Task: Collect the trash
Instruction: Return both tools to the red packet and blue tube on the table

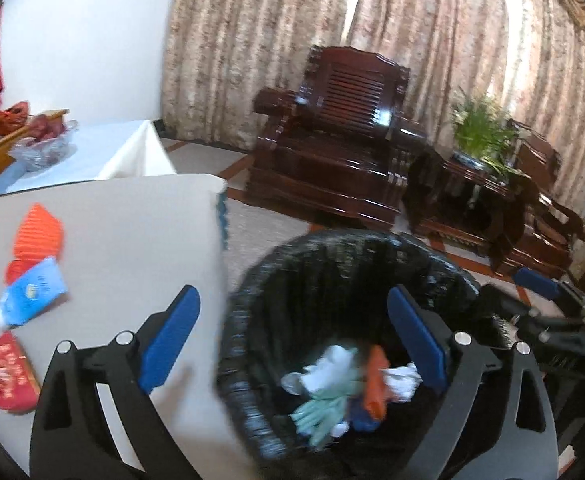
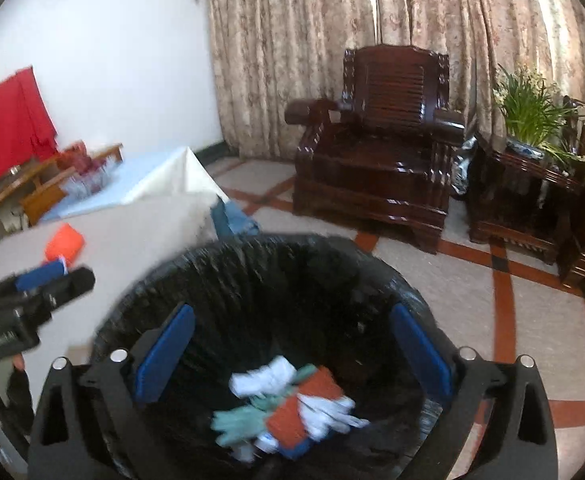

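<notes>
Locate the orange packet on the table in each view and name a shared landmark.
Left wrist: orange packet at far left, on the table, above a blue packet.
Right wrist: orange packet at left, above the left gripper.
Shared landmark: the black bin.

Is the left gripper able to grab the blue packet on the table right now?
Probably yes. The left gripper is open and holds nothing, and the blue packet lies on the table just to its left with nothing on top. It would need to swing away from the trash bin first.
</notes>
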Available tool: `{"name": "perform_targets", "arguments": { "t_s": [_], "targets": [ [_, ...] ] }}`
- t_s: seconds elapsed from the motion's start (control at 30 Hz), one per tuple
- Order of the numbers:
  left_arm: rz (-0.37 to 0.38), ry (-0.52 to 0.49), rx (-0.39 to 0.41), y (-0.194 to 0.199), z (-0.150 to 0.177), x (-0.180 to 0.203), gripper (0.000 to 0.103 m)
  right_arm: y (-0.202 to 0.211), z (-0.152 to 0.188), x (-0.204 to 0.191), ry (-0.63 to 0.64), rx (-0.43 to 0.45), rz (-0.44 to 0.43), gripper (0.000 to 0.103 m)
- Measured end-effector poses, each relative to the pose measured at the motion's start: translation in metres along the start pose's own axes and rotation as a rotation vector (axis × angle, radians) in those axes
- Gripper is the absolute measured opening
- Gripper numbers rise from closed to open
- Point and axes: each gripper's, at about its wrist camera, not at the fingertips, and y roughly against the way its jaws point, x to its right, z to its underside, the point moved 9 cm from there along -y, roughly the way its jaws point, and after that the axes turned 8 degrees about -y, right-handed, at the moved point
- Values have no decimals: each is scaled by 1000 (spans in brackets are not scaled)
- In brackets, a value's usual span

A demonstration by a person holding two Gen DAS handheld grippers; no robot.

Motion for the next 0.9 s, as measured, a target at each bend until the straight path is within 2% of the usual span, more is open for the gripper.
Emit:
{"name": "perform_targets", "arguments": {
  "t_s": [0.17,0.43,0.67,0.9],
  "targets": [
    [-130,25,31,31,-2,-50,93,-2,-11,-48,20,34,-77,97],
    [-294,58,49,74,3,-122,93,-12,-9,-126,93,43,-185,97],
    [-395,90,29,99,19,-170,93,-24,5,-184,154,43,-252,97],
    [-460,142,-14,112,52,-211,93,-35,26,-230,186,25,-311,97]
  ]
}}
